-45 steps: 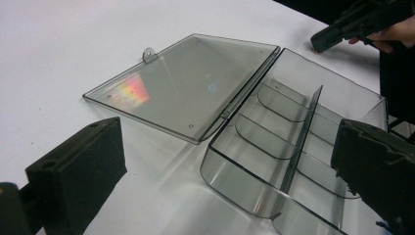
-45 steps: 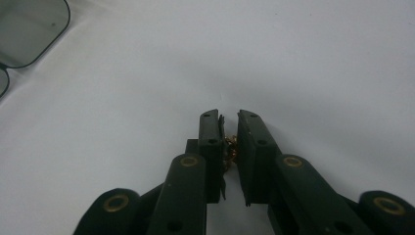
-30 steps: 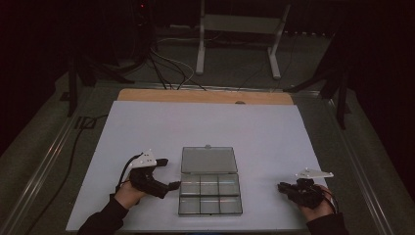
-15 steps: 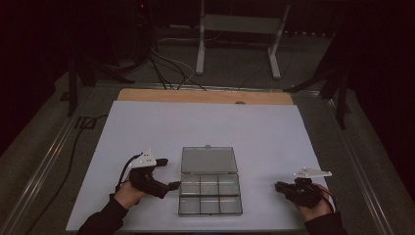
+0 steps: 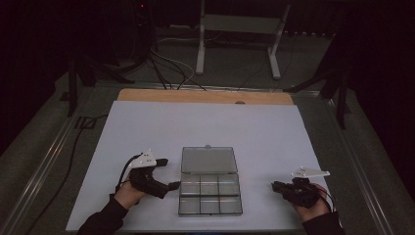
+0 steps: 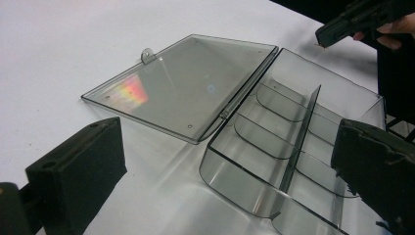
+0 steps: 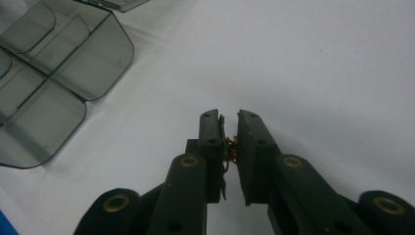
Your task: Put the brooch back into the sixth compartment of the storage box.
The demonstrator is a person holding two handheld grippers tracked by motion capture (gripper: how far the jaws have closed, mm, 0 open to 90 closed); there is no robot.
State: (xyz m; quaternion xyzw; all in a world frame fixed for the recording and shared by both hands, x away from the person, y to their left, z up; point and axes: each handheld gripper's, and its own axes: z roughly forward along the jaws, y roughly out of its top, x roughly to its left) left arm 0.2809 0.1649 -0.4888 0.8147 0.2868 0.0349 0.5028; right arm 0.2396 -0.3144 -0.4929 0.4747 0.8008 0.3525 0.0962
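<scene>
The open box (image 5: pixel 210 188) lies mid-counter. The left gripper (image 5: pixel 172 185), jaws wide and empty, straddles its corner; the right gripper (image 7: pixel 229 142) pinches something small and brownish, too tiny to name, which could slip out before reaching a compartment.

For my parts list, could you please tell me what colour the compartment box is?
The compartment box is clear, smoke-grey plastic, lid open; the left gripper view shows it best.
</scene>
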